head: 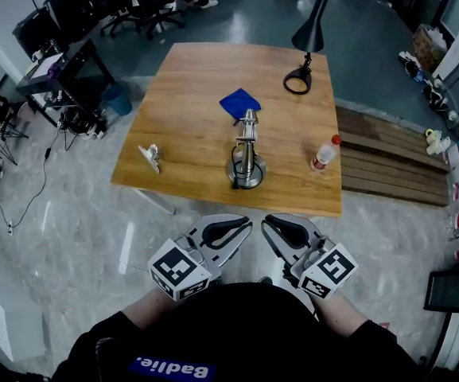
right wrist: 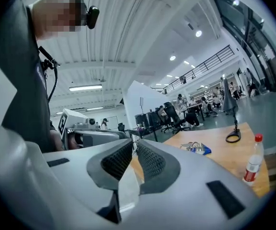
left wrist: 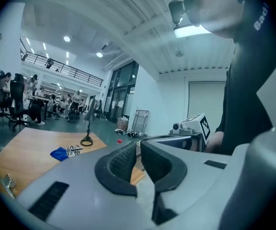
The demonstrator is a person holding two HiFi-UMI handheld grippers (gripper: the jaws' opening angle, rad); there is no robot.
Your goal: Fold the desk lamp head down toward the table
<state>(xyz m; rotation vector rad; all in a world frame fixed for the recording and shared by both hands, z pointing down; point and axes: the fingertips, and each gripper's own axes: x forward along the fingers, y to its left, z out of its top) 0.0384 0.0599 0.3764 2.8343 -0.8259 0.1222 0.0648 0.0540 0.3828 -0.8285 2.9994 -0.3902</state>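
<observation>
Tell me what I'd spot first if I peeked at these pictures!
Two grey grippers with black-and-white marker cubes, the left gripper and the right gripper, sit side by side close to the person's body, jaws closed and empty. Beyond them is a wooden table with a shiny metal stand in the middle. A black desk lamp stands upright near its far right corner.

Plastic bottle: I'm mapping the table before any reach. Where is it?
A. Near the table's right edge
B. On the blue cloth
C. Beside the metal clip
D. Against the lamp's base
A: the plastic bottle stands by the table's right edge, clear of the blue cloth and desk lamp.
</observation>
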